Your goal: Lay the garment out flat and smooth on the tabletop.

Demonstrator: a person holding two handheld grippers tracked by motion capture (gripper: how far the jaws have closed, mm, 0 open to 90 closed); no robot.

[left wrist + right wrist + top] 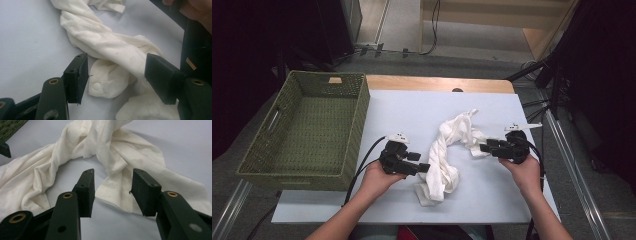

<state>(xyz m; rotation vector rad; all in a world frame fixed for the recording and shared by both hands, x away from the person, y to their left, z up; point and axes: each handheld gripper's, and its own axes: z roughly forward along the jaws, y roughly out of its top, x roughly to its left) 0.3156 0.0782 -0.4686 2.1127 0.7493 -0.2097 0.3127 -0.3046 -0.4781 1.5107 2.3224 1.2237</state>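
Note:
A white twisted garment (447,150) lies in a rope-like heap on the pale sheet (412,107), running from the middle down toward the near edge. My left gripper (424,167) rests at its lower left side. Its jaws stand open around a folded cuff with a snap button (96,86), and the pads do not press the cloth (100,42). My right gripper (484,147) sits at the garment's right end. In the right gripper view its jaws (112,190) are open, with a loose edge of the fabric (117,200) lying between them, untouched.
A green woven basket (357,125) stands at the left of the sheet. A wooden table edge (437,84) runs along the back. A dark stand leg (537,70) rises at the far right, and bare sheet lies behind the garment.

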